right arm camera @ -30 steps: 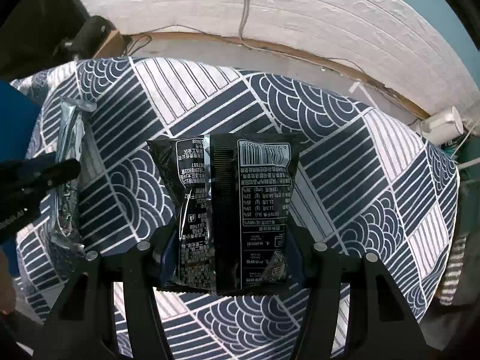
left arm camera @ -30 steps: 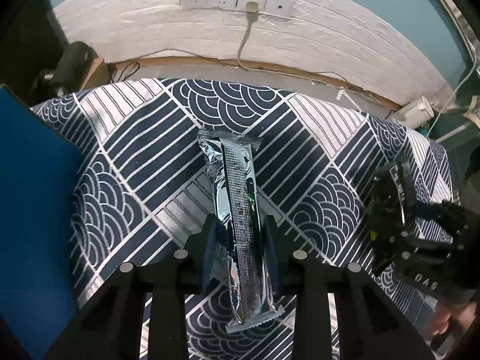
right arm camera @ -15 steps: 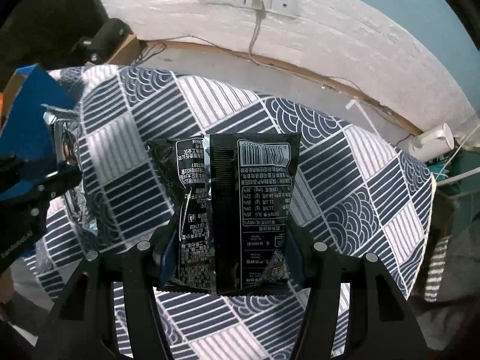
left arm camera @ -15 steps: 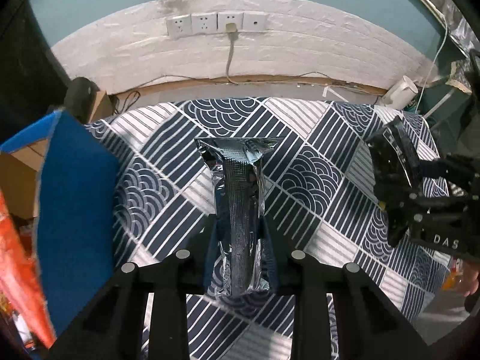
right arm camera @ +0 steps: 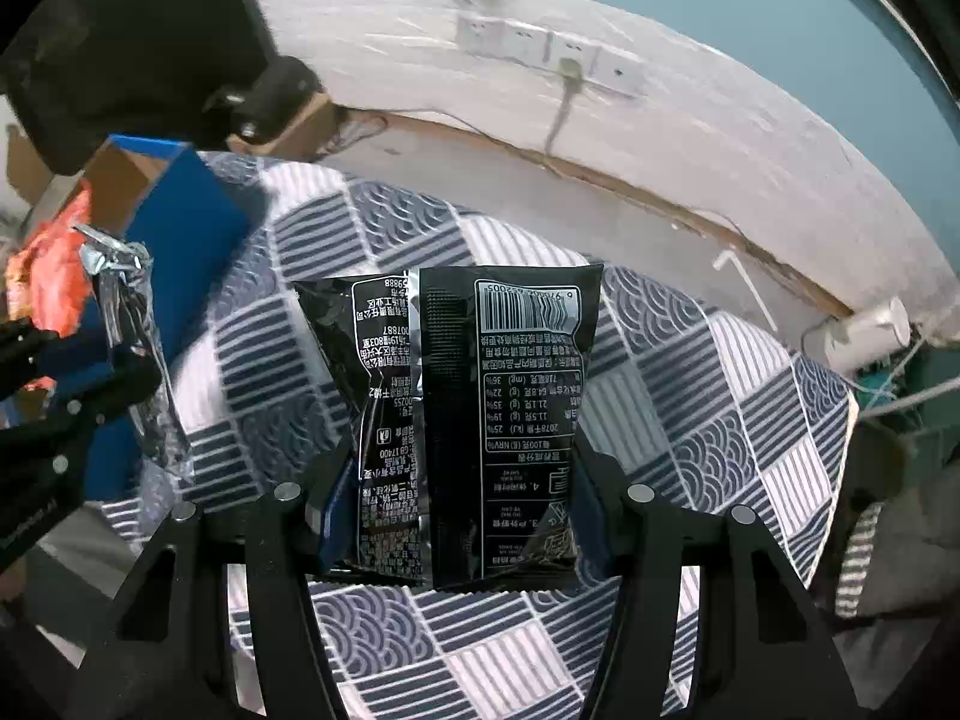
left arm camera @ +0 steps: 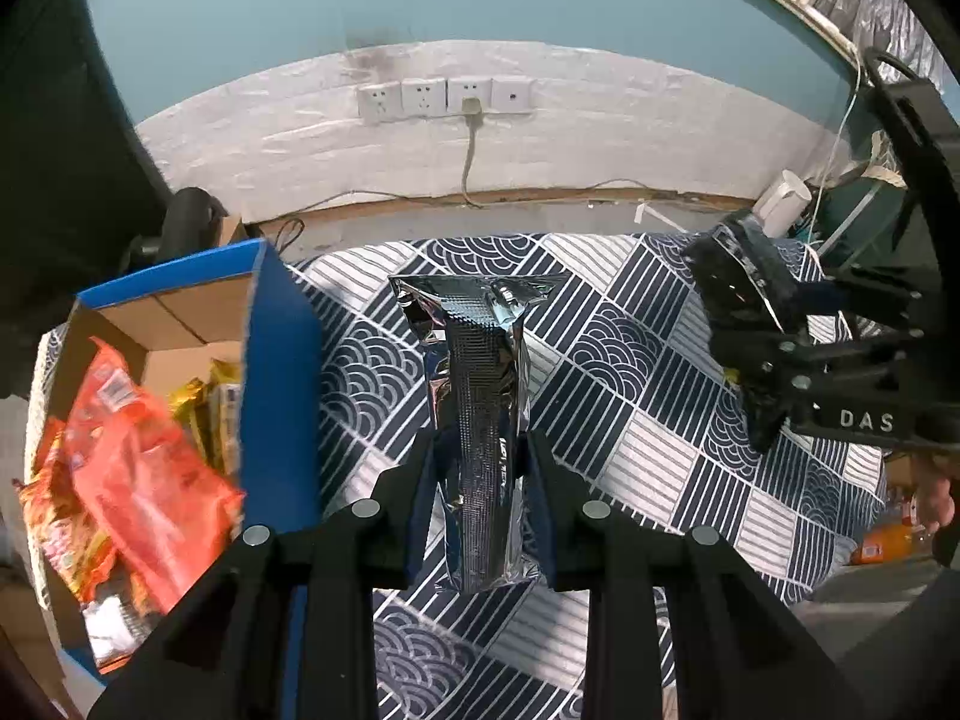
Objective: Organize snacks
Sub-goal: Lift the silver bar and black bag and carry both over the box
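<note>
My left gripper [left arm camera: 480, 480] is shut on a long silver foil snack pack [left arm camera: 480, 396], held upright above the patterned tablecloth [left arm camera: 648, 396]. A blue cardboard box [left arm camera: 282, 372] with orange and yellow snack bags [left arm camera: 132, 468] stands just to its left. My right gripper [right arm camera: 456, 492] is shut on a black snack bag [right arm camera: 474, 408] with white print, also held above the cloth. In the right wrist view the silver pack [right arm camera: 132, 348] and the blue box [right arm camera: 180, 222] are at the far left. In the left wrist view the black bag [left arm camera: 744, 288] is at the right.
A white brick wall with a row of sockets [left arm camera: 444, 97] and a plugged cable runs behind the table. A white cylinder [left arm camera: 780, 204] lies by the table's far right corner. A dark object [left arm camera: 186, 222] sits behind the box.
Both grippers have risen with their packs, which were low on the cloth. The left one has swung so that the open blue box and its snack bags now show at the left.
</note>
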Demonstrator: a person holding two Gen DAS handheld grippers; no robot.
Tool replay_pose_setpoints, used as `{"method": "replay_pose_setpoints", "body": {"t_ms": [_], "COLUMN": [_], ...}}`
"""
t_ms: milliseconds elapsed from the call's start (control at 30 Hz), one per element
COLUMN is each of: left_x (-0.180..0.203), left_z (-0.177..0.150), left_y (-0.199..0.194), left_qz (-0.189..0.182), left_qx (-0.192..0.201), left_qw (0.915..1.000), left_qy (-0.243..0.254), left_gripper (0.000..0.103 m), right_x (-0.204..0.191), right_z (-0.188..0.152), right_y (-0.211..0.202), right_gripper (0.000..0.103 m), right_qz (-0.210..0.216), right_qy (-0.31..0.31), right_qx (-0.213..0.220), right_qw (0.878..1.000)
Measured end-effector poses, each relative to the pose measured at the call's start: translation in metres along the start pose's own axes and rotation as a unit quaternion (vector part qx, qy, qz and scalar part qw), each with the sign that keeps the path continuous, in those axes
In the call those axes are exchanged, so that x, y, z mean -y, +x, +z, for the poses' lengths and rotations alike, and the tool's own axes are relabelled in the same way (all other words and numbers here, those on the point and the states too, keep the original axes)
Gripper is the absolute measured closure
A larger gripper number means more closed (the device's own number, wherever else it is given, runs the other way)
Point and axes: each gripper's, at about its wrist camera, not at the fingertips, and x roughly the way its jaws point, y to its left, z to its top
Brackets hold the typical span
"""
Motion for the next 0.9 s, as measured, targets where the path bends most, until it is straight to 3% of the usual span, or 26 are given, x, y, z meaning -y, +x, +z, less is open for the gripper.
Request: {"method": "replay_pose_setpoints", "body": {"t_ms": [433,900], "left_x": [-0.043,-0.104], "left_z": [-0.015,-0.035], "left_y": [-0.053,-0.091], "left_qz": [0.008,0.038], "left_qx": [0.027,0.053], "left_qw": [0.9996,0.9976], "left_qy": [-0.001,-0.024], "left_gripper": [0.074,0.074], "right_x": [-0.061,-0.132], "right_z": [0.019,0.047], "right_y": [-0.024,-0.029], "right_gripper": [0.044,0.044], "right_qz": [0.047,0.069], "right_qy": [-0.045,-0.100], "right_qx": [0.023,0.031], "right_qw": [0.998,0.992]}}
